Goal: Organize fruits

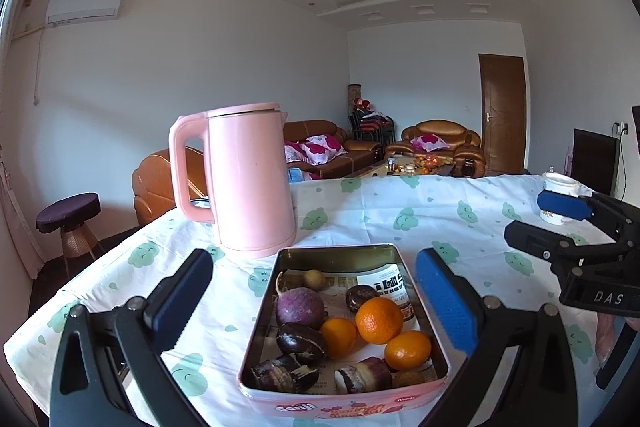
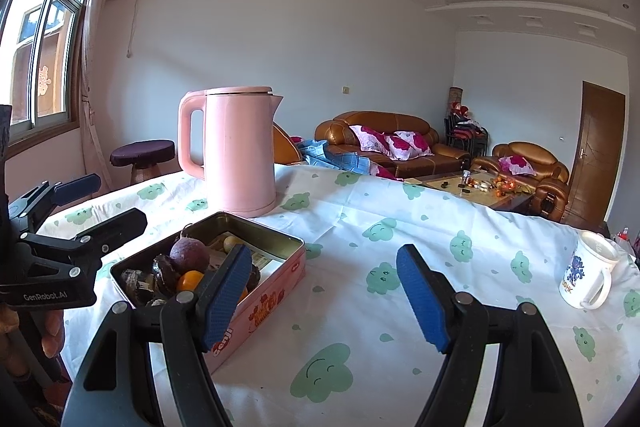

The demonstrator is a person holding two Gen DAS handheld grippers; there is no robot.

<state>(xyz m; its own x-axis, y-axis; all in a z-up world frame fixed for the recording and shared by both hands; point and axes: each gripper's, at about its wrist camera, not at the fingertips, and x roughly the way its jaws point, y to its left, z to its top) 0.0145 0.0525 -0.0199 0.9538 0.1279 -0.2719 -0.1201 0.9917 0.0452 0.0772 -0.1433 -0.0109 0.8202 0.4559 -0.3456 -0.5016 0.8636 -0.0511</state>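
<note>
holding three oranges (image 1: 378,319), one tin (image 1: 438,343), beside one kettle (image 1: 248,183)

Fruits (image 1: 378,319) in tin (image 1: 344,401) before kettle (image 1: 248,183); mug (image 2: 590,275) far right

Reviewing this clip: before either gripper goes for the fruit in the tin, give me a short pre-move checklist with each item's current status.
1. Left gripper open, nothing between its pads: ok.
2. Right gripper open and empty, over bare tablecloth: ok.
3. Tin lid off, fruit reachable from above: ok.
4. Three oranges unobstructed on top: ok.
5. Pink kettle stands close behind the tin; clearance for a far-side approach: cannot tell.
6. A destination for the sorted fruit: not ok, only a white mug is in view on the table besides the tin and kettle.
</note>
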